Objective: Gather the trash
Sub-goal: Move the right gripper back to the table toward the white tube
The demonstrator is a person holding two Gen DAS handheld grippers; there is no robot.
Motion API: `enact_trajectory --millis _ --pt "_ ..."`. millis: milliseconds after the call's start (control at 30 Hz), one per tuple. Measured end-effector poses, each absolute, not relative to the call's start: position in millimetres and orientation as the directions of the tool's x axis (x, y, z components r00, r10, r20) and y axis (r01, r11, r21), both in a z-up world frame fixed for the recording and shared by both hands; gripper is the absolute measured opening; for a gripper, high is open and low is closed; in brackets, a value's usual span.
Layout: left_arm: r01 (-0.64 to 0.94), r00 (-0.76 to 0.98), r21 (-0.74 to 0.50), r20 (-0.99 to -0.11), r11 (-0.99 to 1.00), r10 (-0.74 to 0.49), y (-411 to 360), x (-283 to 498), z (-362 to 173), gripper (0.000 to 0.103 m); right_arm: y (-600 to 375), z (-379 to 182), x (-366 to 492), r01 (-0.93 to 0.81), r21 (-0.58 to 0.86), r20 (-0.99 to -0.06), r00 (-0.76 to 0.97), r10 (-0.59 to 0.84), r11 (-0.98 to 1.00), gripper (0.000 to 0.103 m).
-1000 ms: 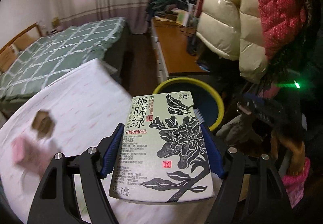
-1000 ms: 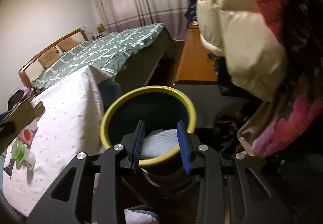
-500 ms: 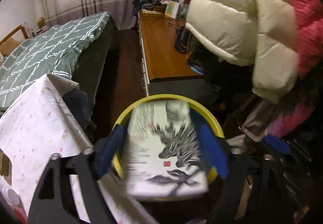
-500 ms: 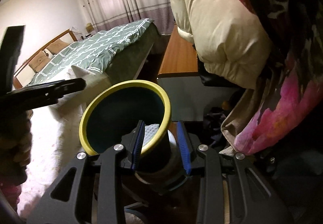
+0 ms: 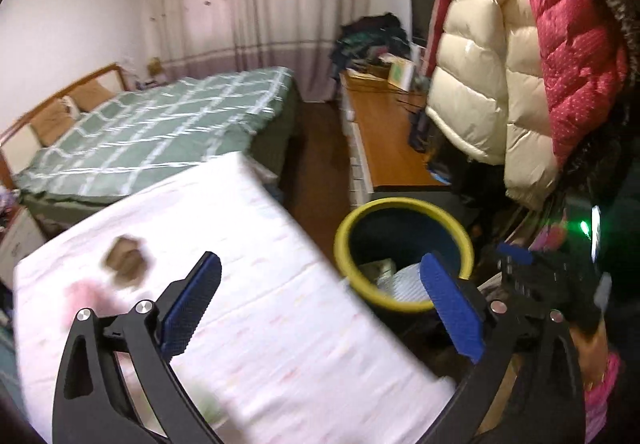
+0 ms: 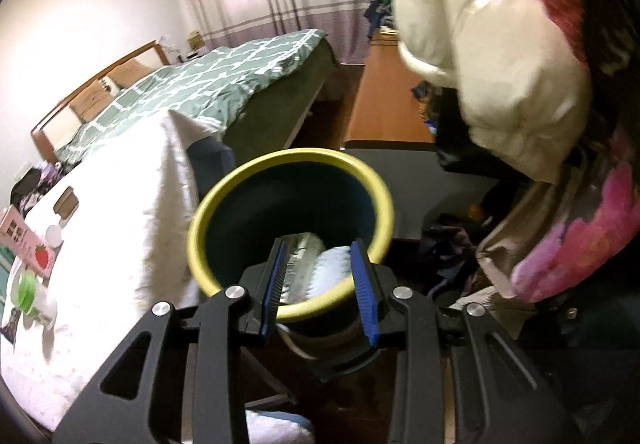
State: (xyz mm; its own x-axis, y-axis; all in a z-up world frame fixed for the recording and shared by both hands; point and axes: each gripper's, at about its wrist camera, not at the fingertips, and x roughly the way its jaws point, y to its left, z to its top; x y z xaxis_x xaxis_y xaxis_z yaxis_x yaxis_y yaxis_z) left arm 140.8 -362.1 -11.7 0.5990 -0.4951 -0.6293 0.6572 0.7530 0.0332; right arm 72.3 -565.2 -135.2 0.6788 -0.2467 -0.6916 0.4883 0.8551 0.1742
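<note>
A dark bin with a yellow rim [image 5: 402, 204] [image 6: 288, 160] stands beside the white-clothed table [image 5: 280, 324]. The pale flower-printed box [image 6: 304, 264] lies inside it next to a white ribbed item [image 6: 334, 270]; both also show in the left wrist view [image 5: 380, 268]. My left gripper [image 5: 320, 304] is open and empty above the table edge, left of the bin. My right gripper [image 6: 318, 284] is over the bin's near rim, its jaws a narrow gap apart with nothing between them. On the table lie a brown piece [image 5: 126, 258], a pink carton [image 6: 24, 240] and a green-capped bottle [image 6: 28, 292].
A green checked bed [image 5: 160, 124] lies behind the table. A wooden desk [image 5: 392, 140] runs along the right. Puffy cream and red jackets [image 5: 520, 64] hang over the bin's right side. Clothes lie on the floor to the right [image 6: 452, 244].
The left gripper carried the flower-printed box over the bin, opened and let it go into the bin, then swung back left over the table. The right gripper stayed at the bin.
</note>
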Motion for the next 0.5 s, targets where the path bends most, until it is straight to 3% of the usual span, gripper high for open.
enact_trajectory --millis 500 --pt "0.24 0.842 0.096 -0.516 0.966 -0.157 -83.7 68.3 17.4 0.098 -410.7 -76.5 110.6 0.256 0.101 -0.641 0.756 -0.134 0.961 0.032"
